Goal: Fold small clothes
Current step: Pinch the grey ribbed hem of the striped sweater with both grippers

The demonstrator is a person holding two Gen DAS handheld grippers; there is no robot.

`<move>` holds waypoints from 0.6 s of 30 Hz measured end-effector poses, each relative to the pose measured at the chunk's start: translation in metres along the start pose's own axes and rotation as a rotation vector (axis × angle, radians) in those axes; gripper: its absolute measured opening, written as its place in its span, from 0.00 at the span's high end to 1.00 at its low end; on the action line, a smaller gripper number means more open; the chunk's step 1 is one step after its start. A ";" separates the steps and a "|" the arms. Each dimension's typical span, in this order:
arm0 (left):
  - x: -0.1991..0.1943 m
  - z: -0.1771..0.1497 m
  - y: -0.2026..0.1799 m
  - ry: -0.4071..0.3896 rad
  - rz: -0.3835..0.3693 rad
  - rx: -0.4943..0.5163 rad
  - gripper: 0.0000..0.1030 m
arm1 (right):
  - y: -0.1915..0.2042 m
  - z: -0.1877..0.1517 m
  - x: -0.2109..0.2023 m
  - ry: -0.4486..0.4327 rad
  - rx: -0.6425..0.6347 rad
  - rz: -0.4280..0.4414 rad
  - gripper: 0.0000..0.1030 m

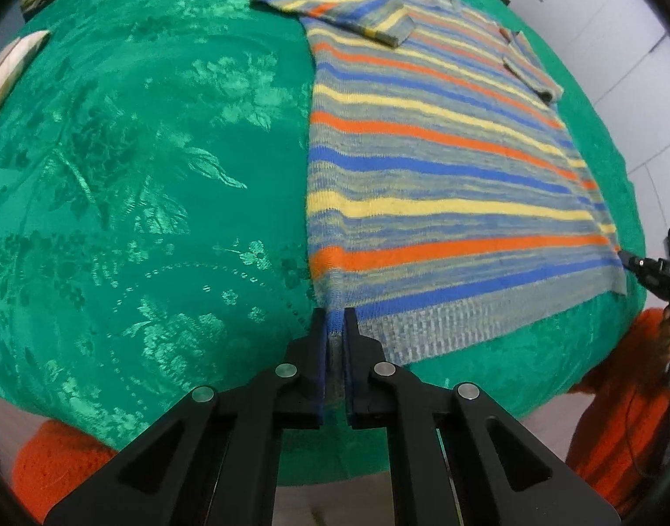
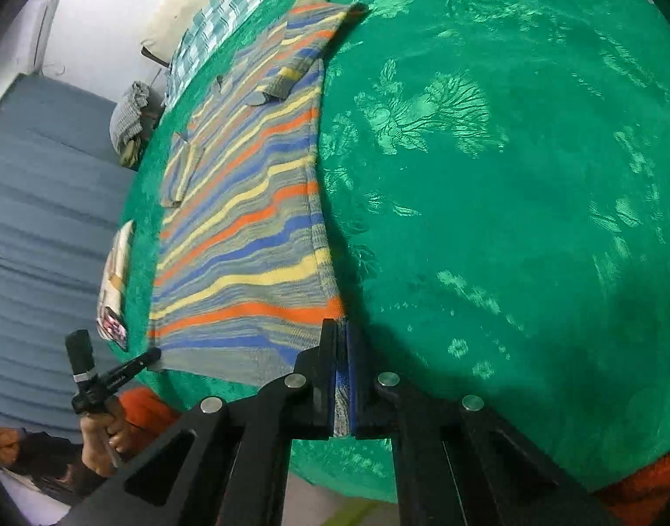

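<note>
Fuzzy knit sweater [image 1: 444,184] on glossy brocade cloth [image 1: 137,175] (floral-patterned).

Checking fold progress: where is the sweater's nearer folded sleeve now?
In the left wrist view, the sleeve lies folded across the top of the sweater, at the far end of the green cloth.

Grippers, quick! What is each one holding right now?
Left gripper: closed on the striped sweater hem corner.
Right gripper: closed on the sweater's other hem corner.

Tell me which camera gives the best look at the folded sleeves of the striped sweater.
The left wrist view. The striped sweater fills it, with both folded sleeves lying flat across the chest, each cuff distinct. In the right wrist view the sweater is compressed toward the left, so its sleeves appear smaller.
</note>
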State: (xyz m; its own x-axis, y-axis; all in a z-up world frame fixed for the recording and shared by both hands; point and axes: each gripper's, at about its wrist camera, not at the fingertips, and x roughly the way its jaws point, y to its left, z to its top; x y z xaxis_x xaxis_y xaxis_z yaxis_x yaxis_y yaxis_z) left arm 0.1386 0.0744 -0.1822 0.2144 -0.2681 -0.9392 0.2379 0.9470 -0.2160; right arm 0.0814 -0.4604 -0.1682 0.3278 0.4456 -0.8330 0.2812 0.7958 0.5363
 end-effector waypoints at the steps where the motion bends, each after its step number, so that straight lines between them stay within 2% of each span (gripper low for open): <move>1: 0.001 0.000 0.000 0.001 -0.002 -0.004 0.96 | -0.002 0.001 0.006 0.008 0.011 -0.002 0.93; 5: -0.001 -0.002 0.001 -0.008 -0.013 -0.011 0.96 | -0.005 -0.005 0.015 0.046 0.031 0.029 0.86; 8: -0.001 -0.001 0.002 -0.008 -0.014 -0.010 0.96 | -0.001 -0.018 0.024 0.121 -0.004 0.059 0.86; 9: -0.002 -0.002 0.002 -0.009 -0.013 -0.006 0.96 | 0.002 -0.021 0.026 0.134 -0.025 0.052 0.93; 10: -0.004 -0.002 0.002 -0.010 -0.012 -0.004 0.97 | 0.006 -0.021 0.025 0.132 -0.065 0.006 0.96; 12: -0.012 -0.005 0.003 -0.014 -0.007 0.004 1.00 | 0.012 -0.021 0.018 0.127 -0.096 -0.034 0.96; 16: -0.020 -0.014 0.009 -0.011 -0.005 0.003 1.00 | 0.027 -0.025 -0.006 0.117 -0.215 -0.195 0.97; 18: -0.019 -0.015 0.007 -0.010 0.009 0.012 1.00 | 0.034 -0.025 -0.014 0.113 -0.238 -0.205 0.97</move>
State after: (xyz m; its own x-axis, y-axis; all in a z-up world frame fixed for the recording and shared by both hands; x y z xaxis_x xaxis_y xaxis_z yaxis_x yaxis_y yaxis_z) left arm 0.1217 0.0891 -0.1695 0.2263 -0.2611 -0.9384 0.2472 0.9473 -0.2039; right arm 0.0641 -0.4289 -0.1419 0.1803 0.2981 -0.9374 0.1077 0.9413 0.3200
